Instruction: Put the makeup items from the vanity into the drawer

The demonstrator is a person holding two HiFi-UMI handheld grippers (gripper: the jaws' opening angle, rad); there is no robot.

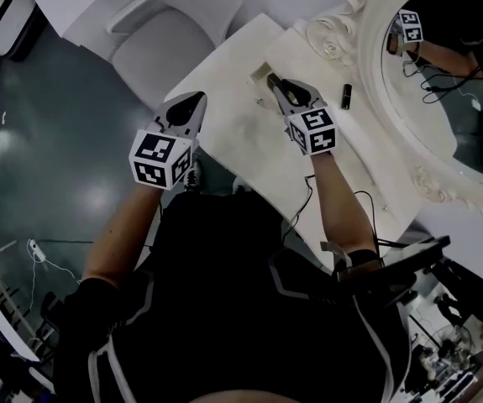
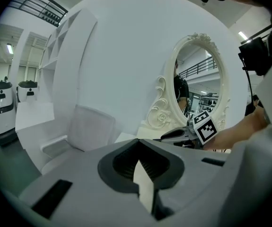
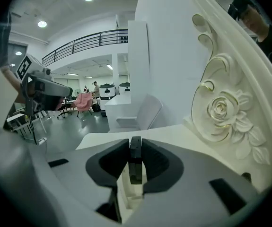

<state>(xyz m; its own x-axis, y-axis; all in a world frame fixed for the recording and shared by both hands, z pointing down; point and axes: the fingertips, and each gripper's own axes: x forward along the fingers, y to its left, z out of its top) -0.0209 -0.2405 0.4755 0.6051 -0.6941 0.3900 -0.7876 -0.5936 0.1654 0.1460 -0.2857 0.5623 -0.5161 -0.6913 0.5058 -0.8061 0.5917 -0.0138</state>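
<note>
Right hand-held gripper (image 3: 135, 144), in its own view, is clamped on a slim black makeup stick (image 3: 135, 167) standing upright between my pads. Past it are the cream-white tabletop (image 3: 173, 129), the carved rose frame of an ornate white oval mirror (image 3: 221, 112), and a railed balcony (image 3: 88, 38) across the hall.

In the left gripper view, my left hand-held gripper (image 2: 136, 143) has its jaws pressed together with nothing between them, facing a white chair (image 2: 91, 126).

From the head view, a short black tube (image 1: 346, 96) lies on the tabletop just beside the mirror's frame. My left hand-held gripper sits at the tabletop's corner, above the grey floor (image 1: 73, 141).
</note>
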